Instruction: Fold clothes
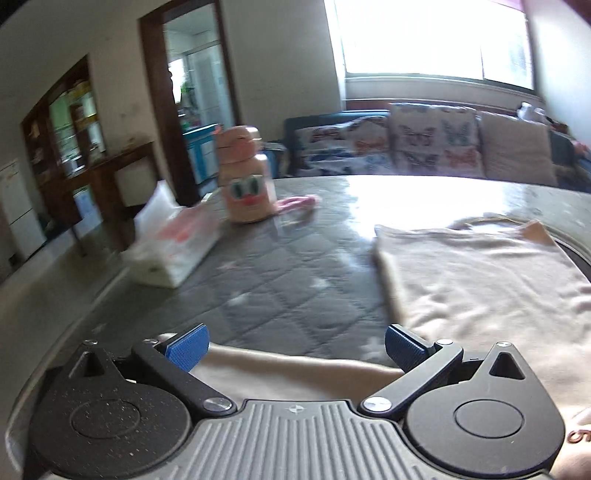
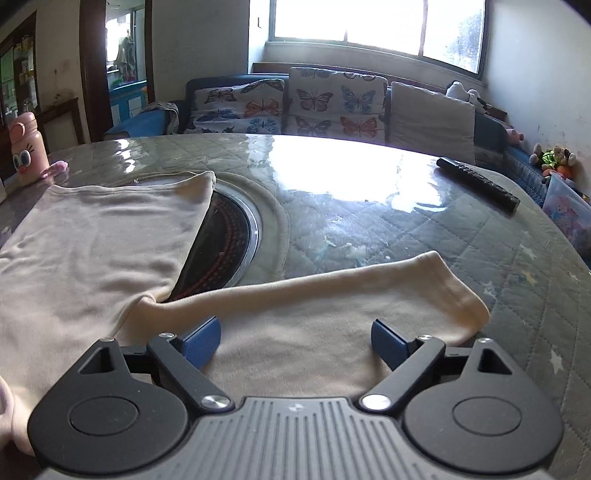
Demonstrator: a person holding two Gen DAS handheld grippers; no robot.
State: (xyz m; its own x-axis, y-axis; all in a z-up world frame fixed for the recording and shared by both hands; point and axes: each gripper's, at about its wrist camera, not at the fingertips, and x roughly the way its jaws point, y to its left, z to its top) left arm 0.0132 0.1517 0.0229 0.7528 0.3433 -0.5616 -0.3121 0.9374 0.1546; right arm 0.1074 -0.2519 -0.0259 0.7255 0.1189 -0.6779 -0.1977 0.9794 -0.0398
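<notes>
A lived-in home living room: behind the quilt-covered round table (image 2: 369, 229) stands a sofa with butterfly cushions (image 2: 325, 107) under a bright window (image 2: 369, 22), stuffed toys (image 2: 554, 158) at its right end.

Bright light is pouring in through a big window (image 2: 373, 26) on the far wall and shining on the round table (image 2: 369, 184), which is wearing a gray quilted cover under clear plastic. Under the window, a blue sofa (image 2: 229, 79) is holding butterfly cushions (image 2: 332, 99) and a plain cushion (image 2: 430, 116). Stuffed toys (image 2: 554, 158) are sitting at the sofa's right end. On the left, a dark wood doorway (image 1: 184, 92) is opening into another room, and a dark wood shelf (image 1: 62, 122) is standing against the pale wall (image 1: 280, 66).
</notes>
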